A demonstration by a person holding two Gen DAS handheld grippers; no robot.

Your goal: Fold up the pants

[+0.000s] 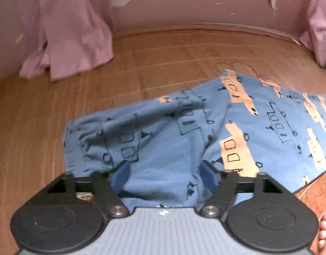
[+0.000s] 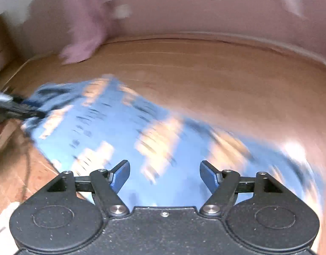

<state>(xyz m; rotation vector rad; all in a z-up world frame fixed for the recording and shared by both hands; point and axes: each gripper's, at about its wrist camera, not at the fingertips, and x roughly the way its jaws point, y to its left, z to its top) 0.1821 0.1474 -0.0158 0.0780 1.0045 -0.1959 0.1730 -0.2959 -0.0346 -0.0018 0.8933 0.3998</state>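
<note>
Blue pants printed with dark-outlined and tan vehicles lie on the wooden floor. The nearer left part is bunched and wrinkled. My left gripper is open, its blue pads wide apart, with a fold of the pants lying between them. The right wrist view is motion-blurred. In it the pants stretch across the floor from left to right. My right gripper hovers open just over their near edge, holding nothing. A dark shape, likely the left gripper, touches the pants' far left end.
Pink curtains hang to the floor at the back left and right. A pink wall with peeled paint patches stands behind. A person's bare toes show at the lower right. Bare floor lies left of the pants.
</note>
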